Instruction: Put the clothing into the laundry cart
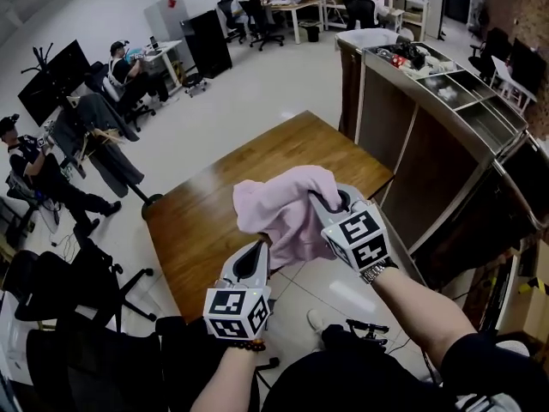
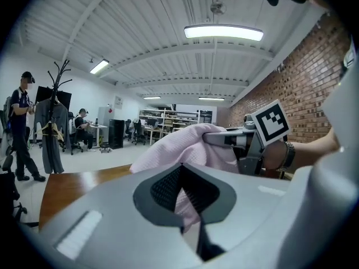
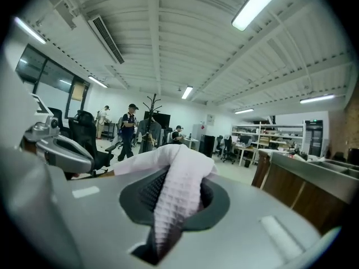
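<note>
Waffle-weave cloth (image 1: pixel 287 204) — glossy wooden table (image 1: pixel 214 221).

1. A wooden table (image 1: pixel 206 213) lies below the left gripper (image 1: pixel 260 249) and the right gripper (image 1: pixel 324 202).
2. Pale, glossy floor (image 1: pixel 257 84) spreads ahead of them.
3. A steel-topped counter (image 1: pixel 455 110) with dark wood fronts stands right of the right gripper.
4. A coat rack (image 2: pixel 54 80) and black chairs (image 1: pixel 77 290) are left of the left gripper.
5. Desks (image 1: pixel 292 9) stand far ahead.
6. A brick wall (image 2: pixel 291 88) rises on the right.
7. Tube lights (image 2: pixel 223 32) hang from the white ribbed ceiling (image 3: pixel 157 32).
</note>
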Action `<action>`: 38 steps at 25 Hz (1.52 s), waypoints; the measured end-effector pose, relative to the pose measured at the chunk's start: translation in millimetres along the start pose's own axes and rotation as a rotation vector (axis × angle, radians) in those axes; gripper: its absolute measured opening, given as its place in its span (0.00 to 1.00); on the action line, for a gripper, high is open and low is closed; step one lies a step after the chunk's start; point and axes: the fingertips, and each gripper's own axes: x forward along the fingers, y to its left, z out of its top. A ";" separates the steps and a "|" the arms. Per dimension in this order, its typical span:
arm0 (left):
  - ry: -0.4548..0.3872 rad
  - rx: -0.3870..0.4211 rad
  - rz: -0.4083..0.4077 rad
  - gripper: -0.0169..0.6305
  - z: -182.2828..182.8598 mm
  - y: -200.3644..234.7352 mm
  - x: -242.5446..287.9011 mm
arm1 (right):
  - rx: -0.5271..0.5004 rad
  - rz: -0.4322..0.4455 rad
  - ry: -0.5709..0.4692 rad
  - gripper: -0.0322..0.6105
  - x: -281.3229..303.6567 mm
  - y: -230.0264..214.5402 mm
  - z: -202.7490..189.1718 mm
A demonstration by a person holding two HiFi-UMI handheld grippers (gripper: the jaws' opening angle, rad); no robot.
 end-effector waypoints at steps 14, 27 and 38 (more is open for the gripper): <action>-0.010 0.023 -0.192 0.03 28.4 -88.9 9.2 | -0.053 -0.216 -0.113 0.12 -134.6 -42.4 84.6; -0.014 0.021 -0.443 0.03 49.3 -219.0 57.8 | -0.148 -0.465 -0.159 0.12 -282.4 -105.5 142.8; -0.029 0.050 -0.634 0.03 -5.0 -394.3 207.6 | -0.175 -0.671 -0.176 0.12 -411.4 -268.9 65.9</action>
